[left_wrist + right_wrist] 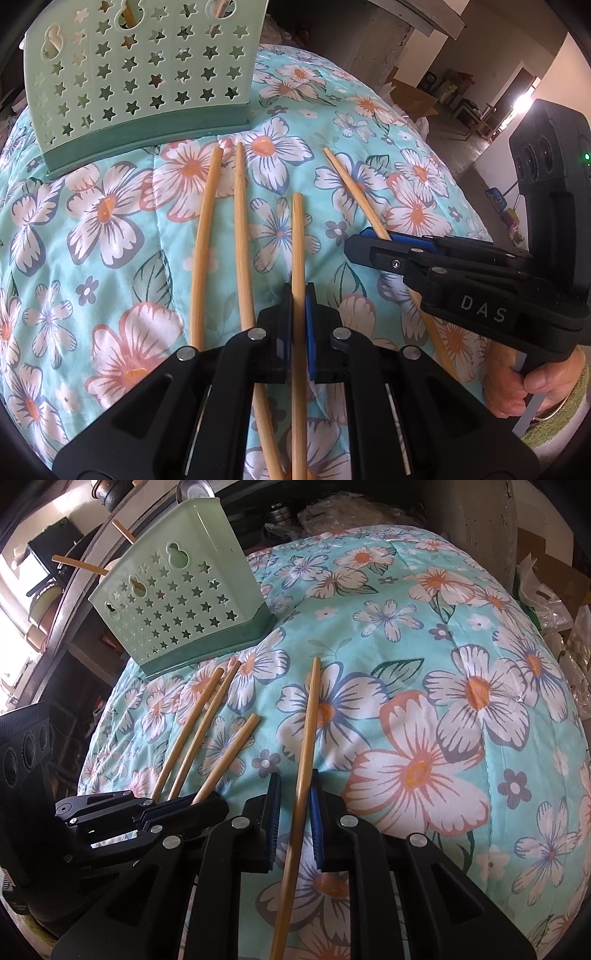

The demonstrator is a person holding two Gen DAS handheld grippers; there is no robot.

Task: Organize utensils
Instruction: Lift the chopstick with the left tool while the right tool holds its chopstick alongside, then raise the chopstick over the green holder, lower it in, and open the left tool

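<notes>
Utensil holder (140, 74): the green star-punched caddy stands upright at the far left of the floral quilt (92, 221), its open top facing up so sticks can drop in; in the right wrist view two chopsticks already lean out of it.
Loose chopsticks (207, 236): two lie side by side just in front of the holder, untouched, apparently waiting their turn.
Left gripper (298, 295): low and roughly level with the quilt, fingers pointing toward the holder; its jaws sit narrow, pressed on a third chopstick (297, 240) that runs along its axis, likely to lift it lengthwise.
Right gripper (295, 786): angled in from the right side, also low; its jaws are nearly closed around the fourth chopstick (308, 731), though whether both pads touch I cannot tell.
Right hand (517, 387): wraps the handle from below.
</notes>
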